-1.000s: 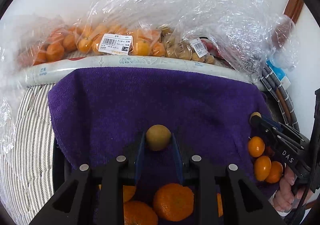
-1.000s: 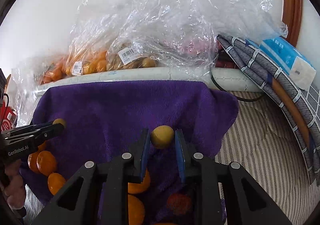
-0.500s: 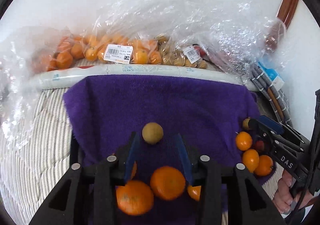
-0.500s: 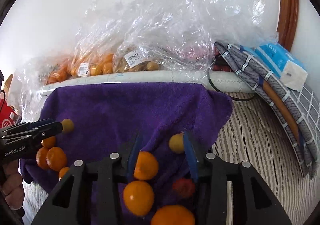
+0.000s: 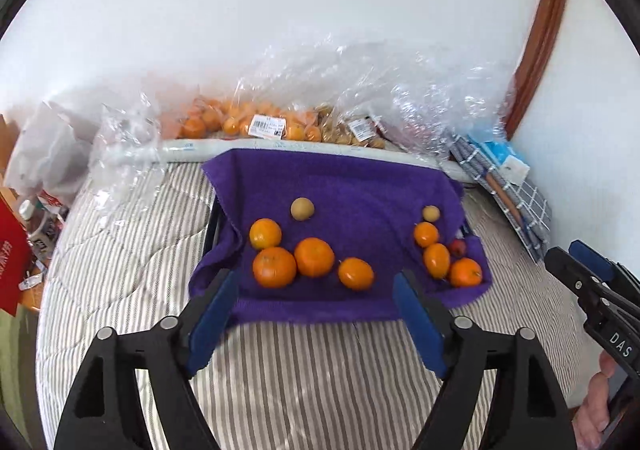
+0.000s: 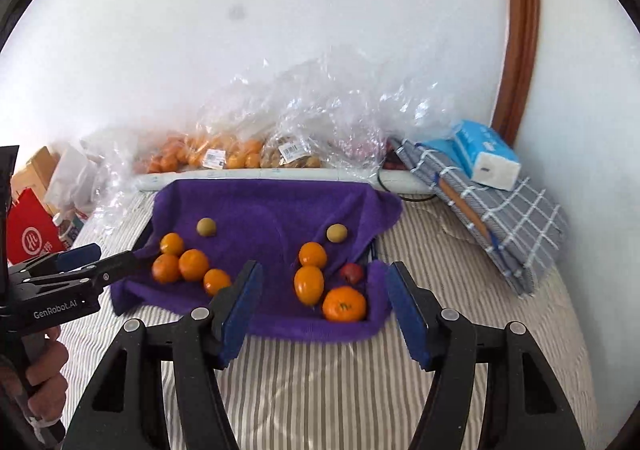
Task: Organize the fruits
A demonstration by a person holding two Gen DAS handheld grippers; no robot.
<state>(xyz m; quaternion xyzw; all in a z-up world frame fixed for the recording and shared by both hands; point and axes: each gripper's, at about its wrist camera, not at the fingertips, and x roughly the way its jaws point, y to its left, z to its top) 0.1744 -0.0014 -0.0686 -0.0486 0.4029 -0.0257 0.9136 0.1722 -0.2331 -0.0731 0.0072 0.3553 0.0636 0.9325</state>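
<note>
With both grippers empty and held back from the purple towel (image 5: 352, 186), the step in hand looks like choosing the next fruit, or checking whether the sort is finished.

Fruit, all relative to the towel:
- Left half: four oranges (image 5: 274, 267) clustered near the front edge, some touching; one brownish-yellow round fruit (image 5: 302, 208) just behind them, apart.
- Right half: second brownish-yellow fruit (image 6: 336, 233) rearmost, then three orange fruits in a line toward the front, the nearest orange (image 6: 344, 304) largest. A small red fruit (image 6: 351, 273) sits at the right edge, close against that line.
- Middle of the towel is bare.
- Behind the towel's far edge: clear plastic bags (image 6: 296, 130) holding more oranges and brown fruit.

Doing it well (judgement): if more fruit comes from the bags, approach over the bare middle, not across the clusters; round fruit on soft cloth will roll if nudged. The red fruit is the odd one in its group, so it may want its own spot. Grip across a fruit's widest part and close gently.

Pose:
- Left gripper (image 5: 316, 324): jaws spread wide, nothing between them, hovering before the towel's front edge, pointed at the left cluster.
- Right gripper (image 6: 324, 314): jaws wide, empty, before the front edge, pointed at the right cluster.
- Each is hand-held; fingers show at the handles.
</note>
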